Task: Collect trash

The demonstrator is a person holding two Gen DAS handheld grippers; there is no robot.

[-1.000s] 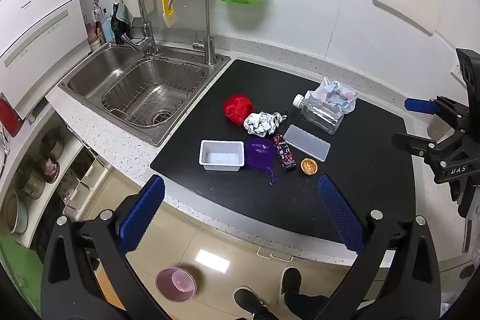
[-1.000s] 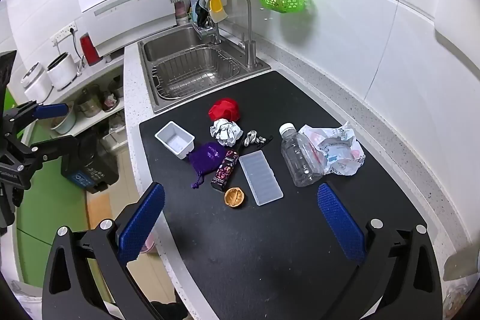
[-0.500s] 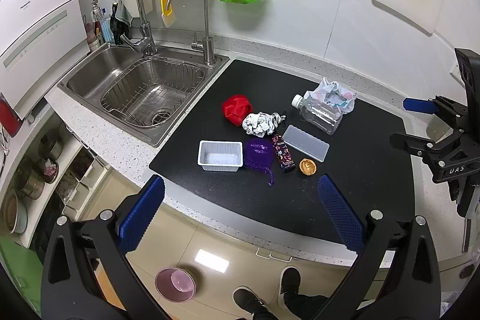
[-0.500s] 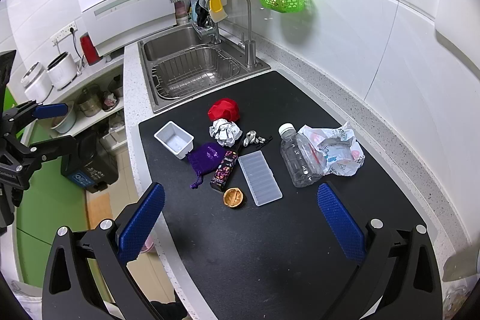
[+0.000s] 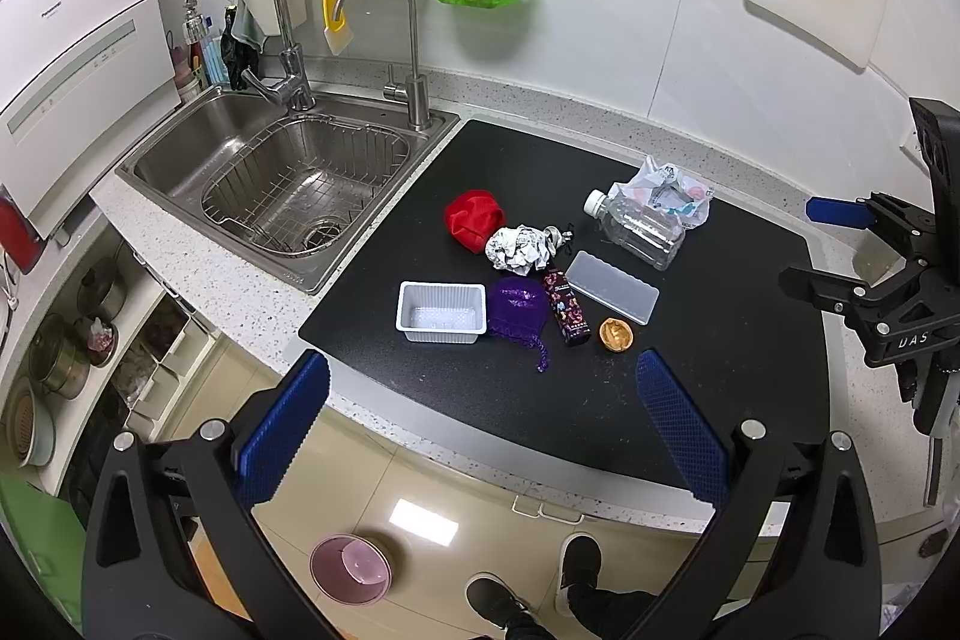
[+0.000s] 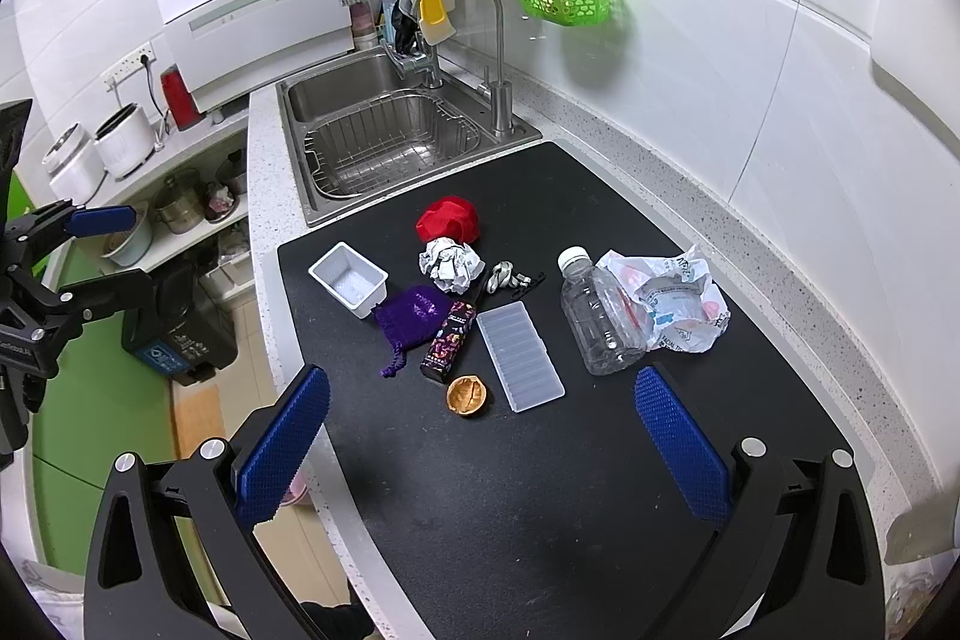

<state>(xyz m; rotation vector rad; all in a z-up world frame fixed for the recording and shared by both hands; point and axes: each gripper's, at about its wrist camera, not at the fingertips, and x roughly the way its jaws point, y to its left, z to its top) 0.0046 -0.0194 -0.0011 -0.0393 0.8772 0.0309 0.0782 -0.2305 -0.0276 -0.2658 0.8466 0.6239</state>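
Nothing moved since earlier frame: left gripper (image 5: 480, 424) and right gripper (image 6: 480, 430) wide, empty, above black rectangular mat (image 6: 540, 490); clear plastic bottle (image 6: 591, 319) near its wall-side edge.

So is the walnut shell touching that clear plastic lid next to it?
Apart. The right wrist view shows a strip of black mat between the walnut shell and the clear plastic lid.

Left tongs (image 5: 480, 430): black frame, blue ridged pads, silver screws
Right tongs (image 6: 480, 430): same; "DAS" marking
Shoes (image 5: 534, 586): black
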